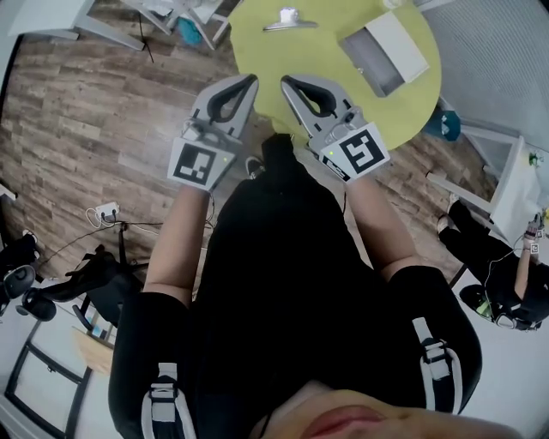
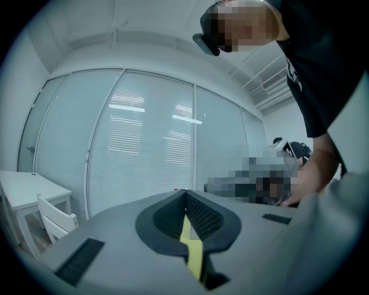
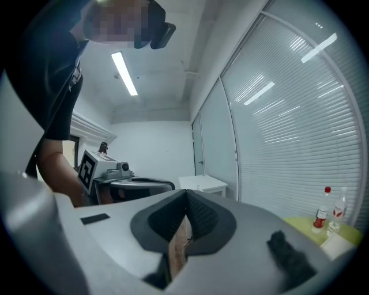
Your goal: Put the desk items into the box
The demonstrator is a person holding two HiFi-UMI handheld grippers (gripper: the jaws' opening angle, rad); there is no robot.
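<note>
A round yellow-green table (image 1: 257, 51) carries an open white and grey box (image 1: 383, 51) at its right side and a silvery clip-like item (image 1: 289, 19) near its far edge. My left gripper (image 1: 250, 80) and right gripper (image 1: 286, 81) are held side by side over the table's near edge, well short of both things. Both point out level, and each has its jaws closed tip to tip with nothing between them. The left gripper (image 2: 185, 191) faces a frosted glass wall. Ahead of the right gripper (image 3: 185, 192) is the room's corner.
Wood floor with a power strip and cables (image 1: 107, 210) lies to the left. Another person (image 1: 506, 274) sits at the right. Two bottles (image 3: 322, 216) stand on the table's edge. A white desk (image 2: 23, 187) and chair (image 2: 55, 222) stand by the glass wall.
</note>
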